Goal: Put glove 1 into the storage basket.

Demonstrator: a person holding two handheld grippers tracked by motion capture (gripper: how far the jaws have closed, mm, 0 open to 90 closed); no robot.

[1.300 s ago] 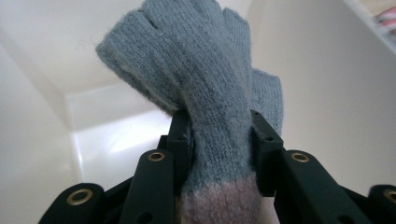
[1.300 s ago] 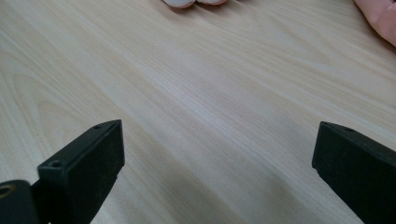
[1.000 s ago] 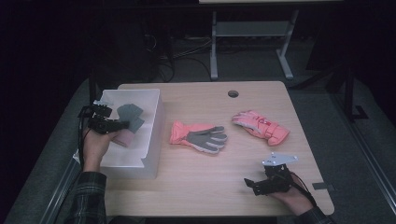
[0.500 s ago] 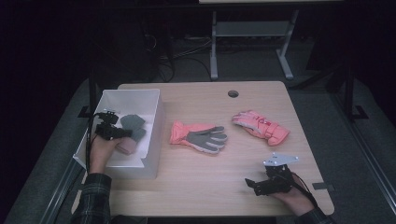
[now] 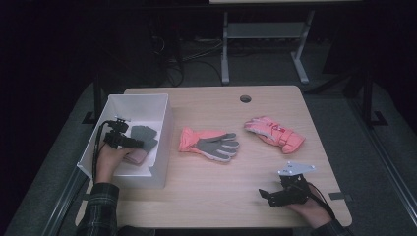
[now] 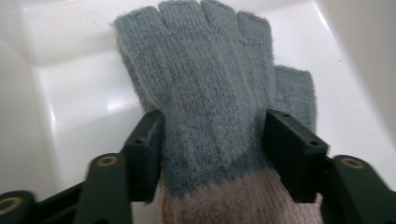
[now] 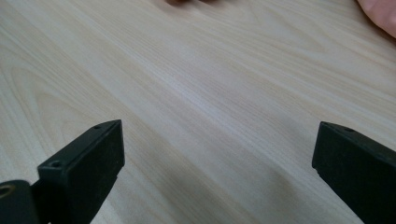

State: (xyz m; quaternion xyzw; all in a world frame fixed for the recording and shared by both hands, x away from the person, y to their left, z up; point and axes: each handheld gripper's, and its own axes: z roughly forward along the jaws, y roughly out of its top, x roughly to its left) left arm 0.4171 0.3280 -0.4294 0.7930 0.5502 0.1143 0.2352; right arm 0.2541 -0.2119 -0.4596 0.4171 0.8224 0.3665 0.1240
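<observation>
Wool glove (image 6: 210,93), grey-green with a dusty pink cuff, lies flat on the floor of the white plastic bin (image 5: 162,147) at the left edge of the counter (image 5: 236,196). The left gripper (image 6: 212,156) reaches into the bin, its fingers (image 6: 144,149) clenched against the two sides of the glove's palm, just above the cuff. In the high view the left gripper (image 5: 129,141) sits over the bin's near half. On the counter lie two coral ski gloves: one (image 5: 209,143) just beside the bin, grey palm up, the other (image 5: 275,133) farther right. The right gripper (image 5: 268,195) rests near the front edge, well apart from both, its fingers (image 7: 84,168) released wide over bare wood.
</observation>
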